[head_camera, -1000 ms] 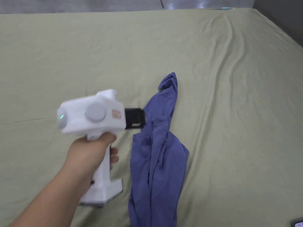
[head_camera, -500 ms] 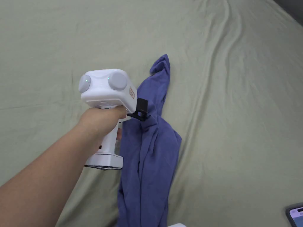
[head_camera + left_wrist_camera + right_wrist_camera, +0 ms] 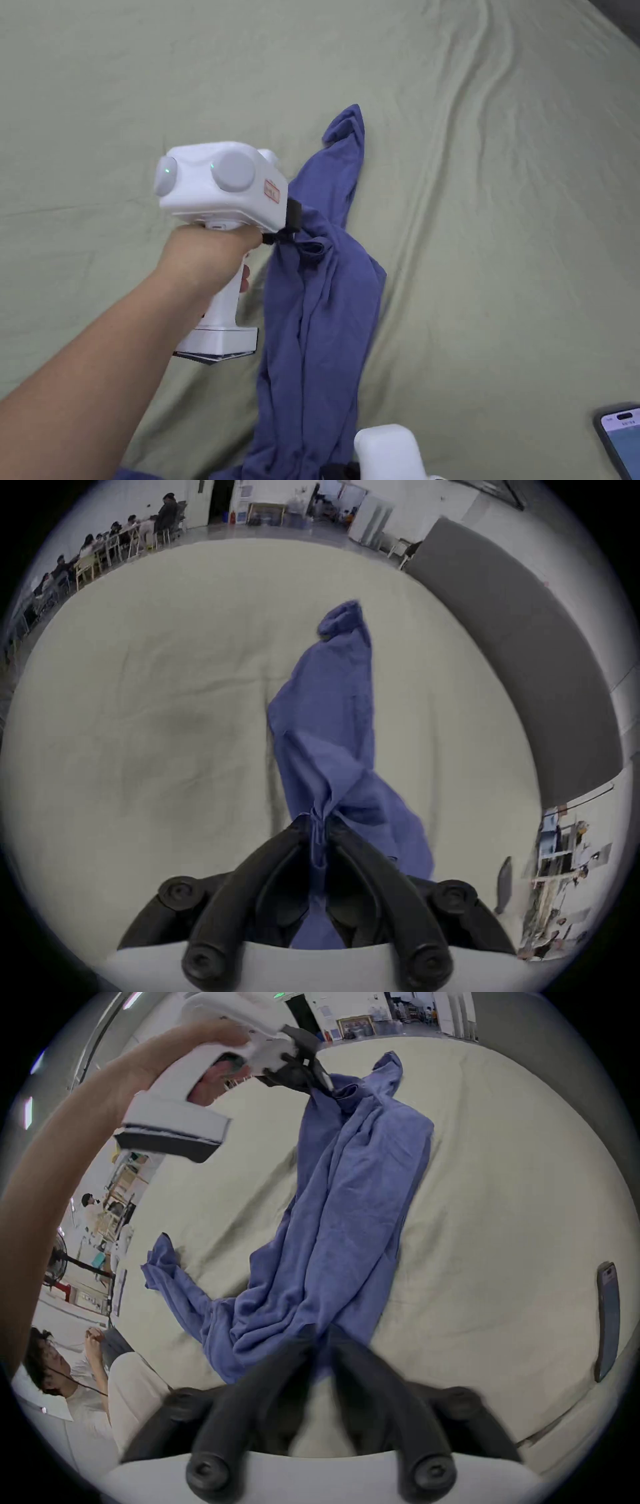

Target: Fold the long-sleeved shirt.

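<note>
Left tongs [image 3: 319, 826] now clamped on a pinch of the blue long-sleeved shirt [image 3: 325, 312], both jaws pressing cloth; a second ago they hung beside the shirt with nothing in them. The pinched fold stands lifted off the bed [image 3: 500, 250]. The rest of the shirt lies bunched in a long strip down the middle of the bed, one narrow end pointing toward the far edge, the other end trailing to the near edge.

Right tongs [image 3: 320, 1333] have come in at the near edge and sit at the shirt's near end, jaws narrow; blurred, so cannot tell whether they grip cloth.

A phone [image 3: 619, 437] lies near the bed's near right corner.

Judgement: grasp secured at one point; shirt is crumpled, so spreading it flat comes before any fold.
</note>
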Tool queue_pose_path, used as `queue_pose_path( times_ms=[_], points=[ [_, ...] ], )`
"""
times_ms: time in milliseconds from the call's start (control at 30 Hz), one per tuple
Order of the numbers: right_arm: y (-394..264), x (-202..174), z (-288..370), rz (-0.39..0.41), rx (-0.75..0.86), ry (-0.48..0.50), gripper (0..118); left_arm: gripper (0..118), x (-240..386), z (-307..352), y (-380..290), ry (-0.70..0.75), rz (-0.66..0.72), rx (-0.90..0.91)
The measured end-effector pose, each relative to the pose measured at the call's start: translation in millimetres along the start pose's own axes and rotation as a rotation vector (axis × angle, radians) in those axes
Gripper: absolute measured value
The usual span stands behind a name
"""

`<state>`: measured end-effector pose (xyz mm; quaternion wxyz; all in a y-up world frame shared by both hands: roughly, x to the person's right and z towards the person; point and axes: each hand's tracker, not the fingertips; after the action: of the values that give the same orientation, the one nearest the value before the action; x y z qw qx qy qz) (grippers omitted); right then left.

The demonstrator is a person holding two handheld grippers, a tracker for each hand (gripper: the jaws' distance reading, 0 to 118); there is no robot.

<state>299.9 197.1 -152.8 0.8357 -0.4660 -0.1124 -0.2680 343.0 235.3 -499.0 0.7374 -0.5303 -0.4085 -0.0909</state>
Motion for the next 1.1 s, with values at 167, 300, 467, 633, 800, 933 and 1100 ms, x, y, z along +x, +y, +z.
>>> queue_pose_path(
  times_ms=[167, 300, 467, 633, 800, 933, 1100],
  points=[
    [-15.3, 4.8, -13.3, -0.059, -0.009, -0.008, 117, 3, -1.5, 34.6, -0.3, -0.068, 0.039, 0.062],
    [-6.9, -10.9, -36.2, -0.031, -0.119, -0.066, 95, 3, -3.7, 53.0, 0.5, -0.077, 0.071, 0.099],
    [-0.3, -29.7, -19.9, -0.037, -0.025, -0.03, 22, 3, -19.0, 98.2, 4.0, -0.112, 0.165, 0.207],
    [44.7, -11.3, 50.0, 0.064, 0.14, -0.059, 21, 3, -45.0, 173.2, 19.0, -0.152, 0.257, 0.375],
    [161.5, 9.8, 148.6, 0.14, 0.35, -0.121, 21, 3, -62.7, 280.3, 57.3, -0.125, 0.303, 0.633],
    [263.1, 7.9, 214.9, 0.171, 0.503, -0.149, 21, 3, -66.8, 355.3, 86.9, -0.12, 0.338, 0.794],
    [377.2, -28.8, 292.0, 0.288, 0.666, -0.226, 21, 3, -62.6, 412.0, 128.7, -0.122, 0.391, 0.856]
  ],
)
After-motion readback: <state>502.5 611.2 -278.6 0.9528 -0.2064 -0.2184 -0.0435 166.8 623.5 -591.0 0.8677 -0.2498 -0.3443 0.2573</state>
